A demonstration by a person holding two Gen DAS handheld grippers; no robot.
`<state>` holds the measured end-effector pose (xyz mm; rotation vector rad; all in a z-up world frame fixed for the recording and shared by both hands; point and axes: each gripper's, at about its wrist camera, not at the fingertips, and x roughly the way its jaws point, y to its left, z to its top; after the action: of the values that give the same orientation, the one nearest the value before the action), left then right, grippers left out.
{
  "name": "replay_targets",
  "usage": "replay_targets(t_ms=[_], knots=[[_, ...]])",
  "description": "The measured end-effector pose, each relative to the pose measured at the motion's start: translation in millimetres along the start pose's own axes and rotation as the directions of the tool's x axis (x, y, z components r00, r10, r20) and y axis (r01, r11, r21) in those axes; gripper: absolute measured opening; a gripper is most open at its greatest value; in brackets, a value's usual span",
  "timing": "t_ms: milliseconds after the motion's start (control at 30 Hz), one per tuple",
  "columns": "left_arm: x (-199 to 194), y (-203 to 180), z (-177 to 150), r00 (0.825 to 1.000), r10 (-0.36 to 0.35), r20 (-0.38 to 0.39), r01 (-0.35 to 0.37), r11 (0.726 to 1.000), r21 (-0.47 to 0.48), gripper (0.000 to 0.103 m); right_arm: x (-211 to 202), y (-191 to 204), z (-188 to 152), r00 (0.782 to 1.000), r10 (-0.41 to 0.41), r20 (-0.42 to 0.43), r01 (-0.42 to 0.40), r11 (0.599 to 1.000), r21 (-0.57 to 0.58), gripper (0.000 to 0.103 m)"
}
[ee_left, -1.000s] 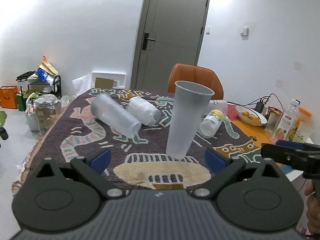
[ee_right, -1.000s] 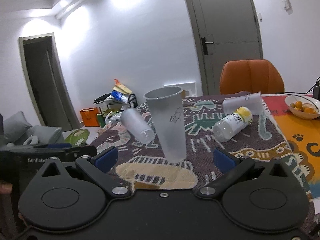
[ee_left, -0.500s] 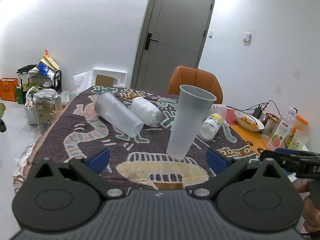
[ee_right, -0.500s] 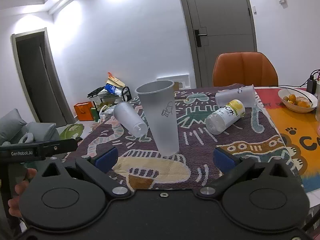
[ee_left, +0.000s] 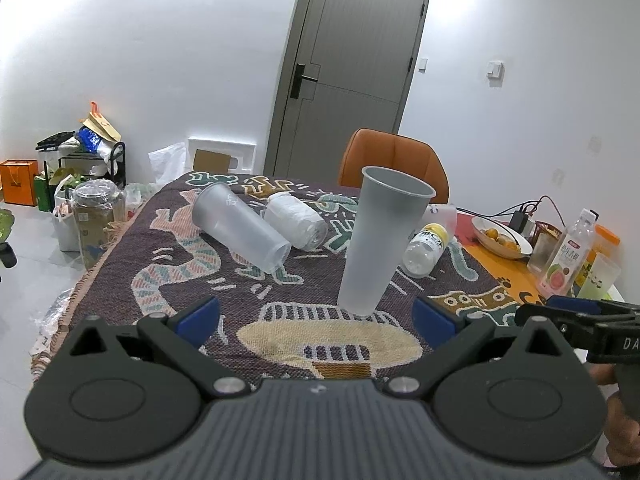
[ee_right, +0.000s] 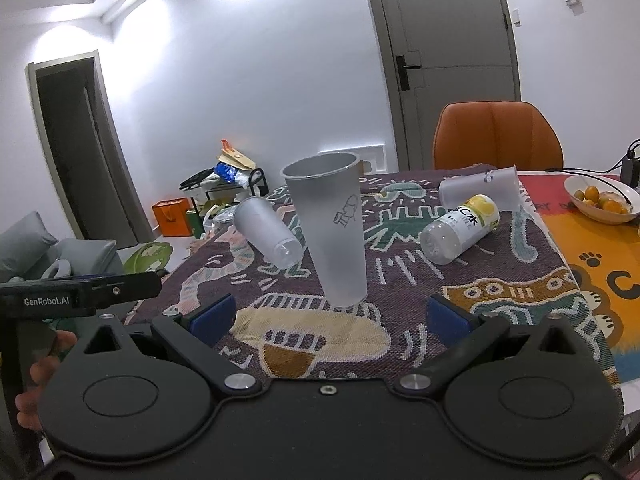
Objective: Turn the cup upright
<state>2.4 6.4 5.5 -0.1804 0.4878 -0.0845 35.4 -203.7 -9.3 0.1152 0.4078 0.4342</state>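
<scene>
A tall frosted grey cup (ee_left: 380, 240) stands upright, mouth up, on the patterned cloth; it also shows in the right wrist view (ee_right: 332, 232). My left gripper (ee_left: 316, 318) is open and empty, just short of the cup's base. My right gripper (ee_right: 328, 318) is open and empty, also short of the cup. A second frosted cup (ee_left: 240, 232) lies on its side behind and left, seen too in the right wrist view (ee_right: 266, 232). A third cup (ee_right: 480, 192) lies on its side at the back right.
A clear bottle with a yellow label (ee_right: 460, 228) lies right of the upright cup. A white plastic roll (ee_left: 296, 220) lies behind. A bowl of fruit (ee_right: 600, 200), drink bottles (ee_left: 568, 256) and cables sit at the right. An orange chair (ee_left: 392, 168) stands behind the table.
Both grippers have drawn back and risen a little from the upright cup. The cup stays standing in place. Nothing was grasped or released.
</scene>
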Motion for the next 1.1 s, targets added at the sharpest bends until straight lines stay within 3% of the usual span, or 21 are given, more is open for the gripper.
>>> replay_targets(t_ms=[1100], knots=[[1.2,-0.9,-4.2,1.0,-0.004,-0.011,0.004,1.0,0.027,0.102,4.4,-3.1,-2.3,1.0,0.011,-0.011,-0.011,1.0,0.01,0.103]])
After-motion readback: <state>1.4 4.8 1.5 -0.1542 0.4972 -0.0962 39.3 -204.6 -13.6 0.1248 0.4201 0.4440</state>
